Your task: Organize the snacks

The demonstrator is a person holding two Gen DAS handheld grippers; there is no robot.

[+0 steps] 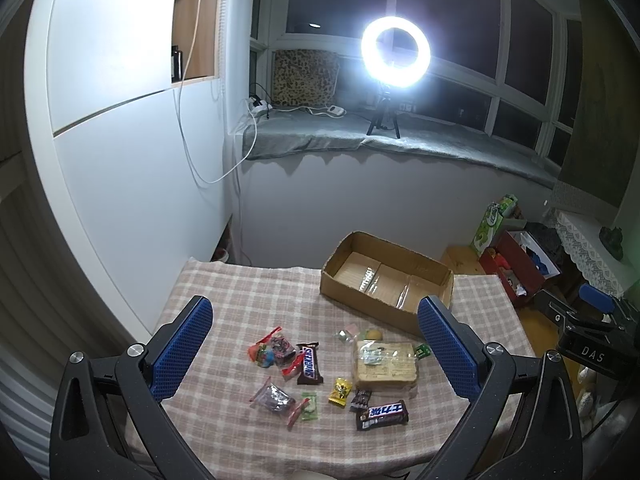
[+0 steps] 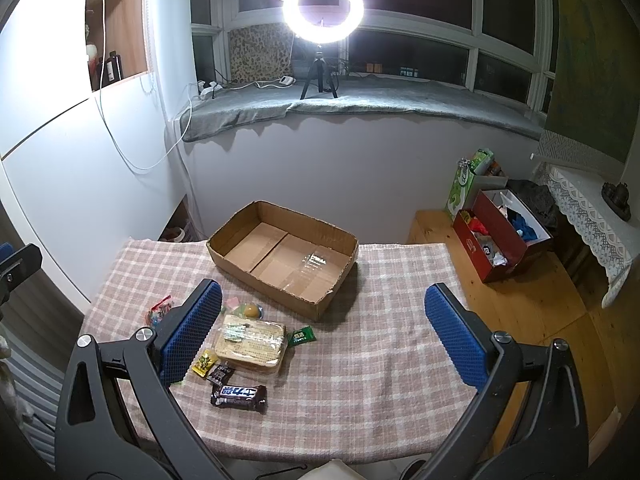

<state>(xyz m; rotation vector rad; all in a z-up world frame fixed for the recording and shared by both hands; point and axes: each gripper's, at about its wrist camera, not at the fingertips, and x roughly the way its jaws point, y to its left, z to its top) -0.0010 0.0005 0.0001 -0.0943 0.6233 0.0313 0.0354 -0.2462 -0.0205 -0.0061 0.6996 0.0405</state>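
Several snacks lie on the checked tablecloth (image 1: 240, 288): two Snickers bars (image 1: 310, 364) (image 1: 382, 415), a wrapped bread pack (image 1: 386, 362), a yellow candy (image 1: 340, 391) and clear candy bags (image 1: 272, 350). An open cardboard box (image 1: 352, 292), holding no snacks, stands at the table's far side. My left gripper (image 1: 316, 344) is open above the snacks, holding nothing. My right gripper (image 2: 324, 334) is open above the table, right of the bread pack (image 2: 252, 342) and near the box (image 2: 280, 286). The right gripper's body (image 1: 588, 334) shows at the left view's right edge.
A bright ring light (image 2: 323, 2) on a tripod stands on the window ledge behind. A red box (image 2: 500, 236) and a green bag (image 2: 466, 184) sit on the wooden floor to the right. A white wall (image 1: 132, 200) is on the left.
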